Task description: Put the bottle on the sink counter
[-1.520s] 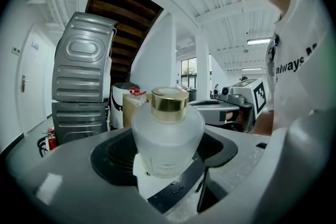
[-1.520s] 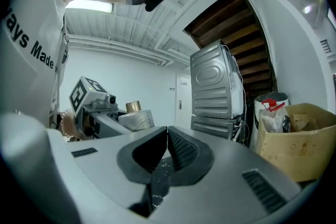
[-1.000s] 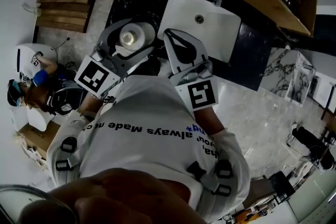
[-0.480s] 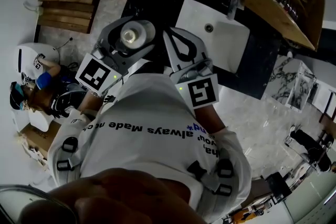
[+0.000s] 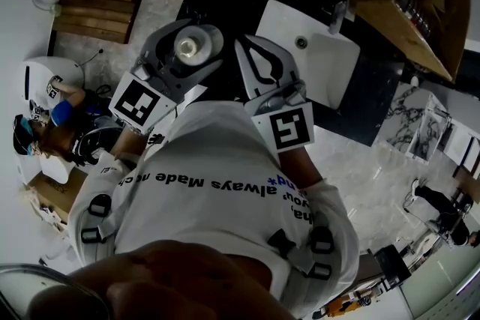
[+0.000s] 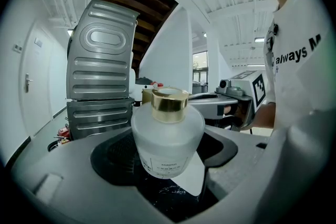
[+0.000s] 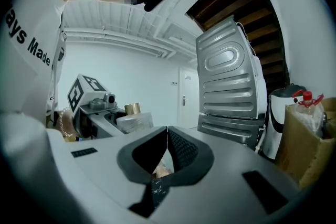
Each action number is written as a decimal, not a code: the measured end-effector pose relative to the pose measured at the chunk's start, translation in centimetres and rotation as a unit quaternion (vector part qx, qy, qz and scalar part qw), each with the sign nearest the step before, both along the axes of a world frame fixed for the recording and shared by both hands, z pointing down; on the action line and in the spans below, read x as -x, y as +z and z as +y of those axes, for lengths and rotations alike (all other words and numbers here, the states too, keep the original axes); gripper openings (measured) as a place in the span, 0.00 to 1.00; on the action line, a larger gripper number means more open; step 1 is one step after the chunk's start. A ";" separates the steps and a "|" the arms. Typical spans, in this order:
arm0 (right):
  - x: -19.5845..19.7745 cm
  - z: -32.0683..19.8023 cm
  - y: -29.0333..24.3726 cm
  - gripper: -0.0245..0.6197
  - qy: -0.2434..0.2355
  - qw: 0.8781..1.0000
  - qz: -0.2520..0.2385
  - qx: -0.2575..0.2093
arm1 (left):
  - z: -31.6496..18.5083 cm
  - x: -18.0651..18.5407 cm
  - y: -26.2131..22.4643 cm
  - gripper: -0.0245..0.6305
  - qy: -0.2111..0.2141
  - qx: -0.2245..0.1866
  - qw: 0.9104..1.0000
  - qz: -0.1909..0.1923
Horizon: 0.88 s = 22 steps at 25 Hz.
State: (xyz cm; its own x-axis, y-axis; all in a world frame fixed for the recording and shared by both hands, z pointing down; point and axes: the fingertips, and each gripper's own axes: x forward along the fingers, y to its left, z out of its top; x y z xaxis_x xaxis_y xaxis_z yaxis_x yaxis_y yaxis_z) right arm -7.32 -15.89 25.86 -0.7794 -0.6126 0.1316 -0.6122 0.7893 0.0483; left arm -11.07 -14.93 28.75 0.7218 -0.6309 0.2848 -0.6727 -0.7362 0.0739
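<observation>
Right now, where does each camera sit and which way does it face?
Head view: on the person's head, facing steeply down at the white sink; shows the shirt, left gripper and right gripper.
Left gripper view: rides the left gripper, facing along its jaws, shut on the frosted bottle; shirt at right.
Right gripper view: rides the right gripper, facing along its closed, empty jaws; shirt at left.
Shared: both gripper views catch the ribbed grey panel and the opposite gripper; all three show the bottle.
</observation>
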 end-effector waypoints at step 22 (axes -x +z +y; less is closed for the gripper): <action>-5.9 -2.2 2.7 0.05 -0.019 0.999 0.013 0.030 | -2.7 -5.4 2.5 0.55 -0.017 0.026 0.999 -0.034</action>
